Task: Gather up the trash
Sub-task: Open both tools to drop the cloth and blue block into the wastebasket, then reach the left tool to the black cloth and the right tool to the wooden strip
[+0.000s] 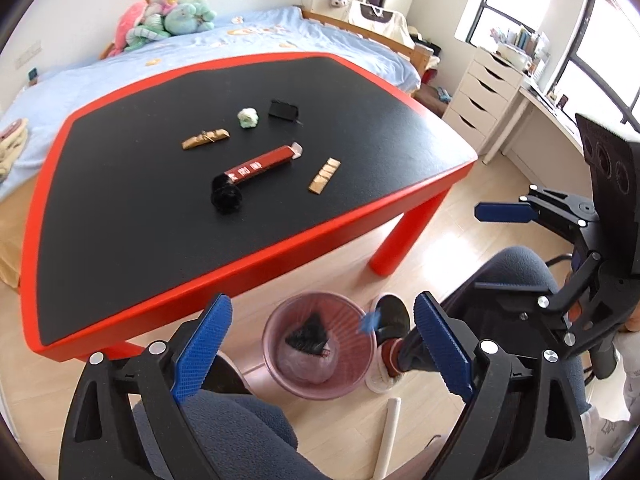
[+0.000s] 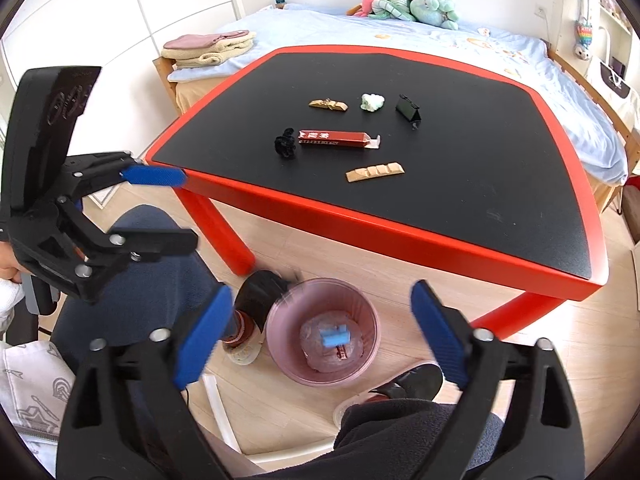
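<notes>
Pink bin (image 2: pixel 322 330) on the floor holds a blue scrap (image 2: pixel 335 337); both the left gripper (image 1: pixel 322 354) and right gripper (image 2: pixel 320 334) hang above it, fingers spread wide, empty. A red box (image 2: pixel 335 139) lies on the surface (image 2: pixel 440 220).

White characters printed along the red carton (image 1: pixel 259 168) on the table, too blurred to read

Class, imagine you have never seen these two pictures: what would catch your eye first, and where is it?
First, the red-rimmed black table filling the middle, with litter scattered on top, most visibly a long red box beside a black crumpled lump. Next, the pink bin on the floor below the table's near edge, framed by the right gripper with its blue pads wide apart.
</notes>
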### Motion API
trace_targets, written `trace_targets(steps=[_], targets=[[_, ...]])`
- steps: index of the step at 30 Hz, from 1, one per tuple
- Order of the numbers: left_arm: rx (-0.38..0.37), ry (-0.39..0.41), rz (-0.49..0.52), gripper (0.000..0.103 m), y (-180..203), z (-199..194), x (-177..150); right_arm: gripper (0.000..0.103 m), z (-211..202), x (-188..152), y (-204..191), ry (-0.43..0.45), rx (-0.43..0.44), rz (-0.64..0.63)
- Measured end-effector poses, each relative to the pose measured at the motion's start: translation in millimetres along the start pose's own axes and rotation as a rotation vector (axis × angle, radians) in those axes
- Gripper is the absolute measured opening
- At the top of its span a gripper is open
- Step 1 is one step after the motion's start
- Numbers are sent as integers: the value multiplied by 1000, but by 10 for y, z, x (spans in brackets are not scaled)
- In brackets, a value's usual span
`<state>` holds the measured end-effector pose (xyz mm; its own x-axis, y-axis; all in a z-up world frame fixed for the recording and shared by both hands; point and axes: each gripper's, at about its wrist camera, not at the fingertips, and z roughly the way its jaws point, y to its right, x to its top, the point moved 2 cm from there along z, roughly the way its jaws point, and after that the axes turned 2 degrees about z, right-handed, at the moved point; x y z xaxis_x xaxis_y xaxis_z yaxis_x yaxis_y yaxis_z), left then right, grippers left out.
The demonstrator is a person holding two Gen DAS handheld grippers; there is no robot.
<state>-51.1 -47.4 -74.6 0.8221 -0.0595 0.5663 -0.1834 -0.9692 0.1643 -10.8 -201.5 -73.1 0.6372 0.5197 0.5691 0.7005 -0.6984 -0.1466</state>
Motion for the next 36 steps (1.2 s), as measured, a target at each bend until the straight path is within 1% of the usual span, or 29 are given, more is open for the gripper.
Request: trace_targets(steps=[5, 12, 25, 36], targets=[[16, -1, -17, 95, -52, -9, -5, 96, 36, -27, 14, -12, -5, 14], [30, 1, -29, 95, -113, -34, -27, 98, 57, -31, 30, -20, -1, 27], [37, 3, -61, 95, -186, -72, -9, 98, 60, -9, 46, -21, -2, 38], [42, -1, -88, 95, -280, -68, 65, 98, 26, 120, 80, -5, -13, 43]])
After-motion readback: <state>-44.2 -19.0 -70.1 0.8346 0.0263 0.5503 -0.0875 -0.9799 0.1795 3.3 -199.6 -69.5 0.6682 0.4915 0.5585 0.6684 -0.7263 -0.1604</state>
